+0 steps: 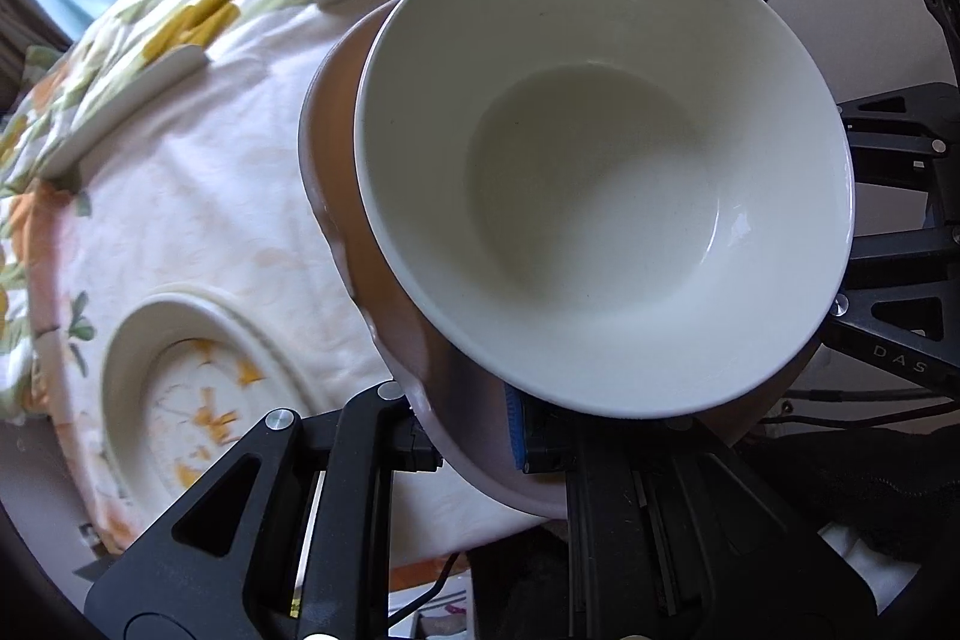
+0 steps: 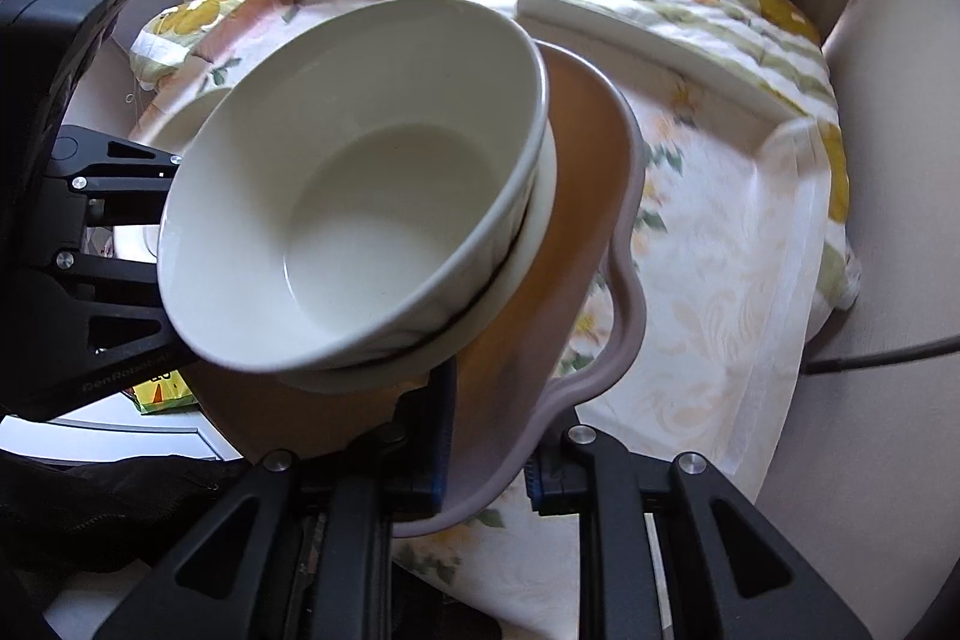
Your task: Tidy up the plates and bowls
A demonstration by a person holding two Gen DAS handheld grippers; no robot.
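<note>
A brown wavy-rimmed plate [image 2: 588,196] carries a white bowl [image 2: 360,196] that sits in a second white dish [image 2: 534,244]. Both grippers hold the plate by its rim, lifted and tilted above the table. My right gripper [image 2: 486,466] is shut on the near rim. My left gripper [image 1: 474,436] is shut on the opposite rim [image 1: 336,160], with the bowl [image 1: 600,172] filling its view. The left gripper's body also shows at the left of the right wrist view [image 2: 90,244].
A flowered cloth [image 1: 198,220] covers the table. A cream plate with orange marks [image 1: 180,388] lies at the lower left. Two flat white plates [image 1: 126,100] [image 2: 660,46] lie further back. Curtains and a window are behind. A cable [image 2: 870,358] runs at the right.
</note>
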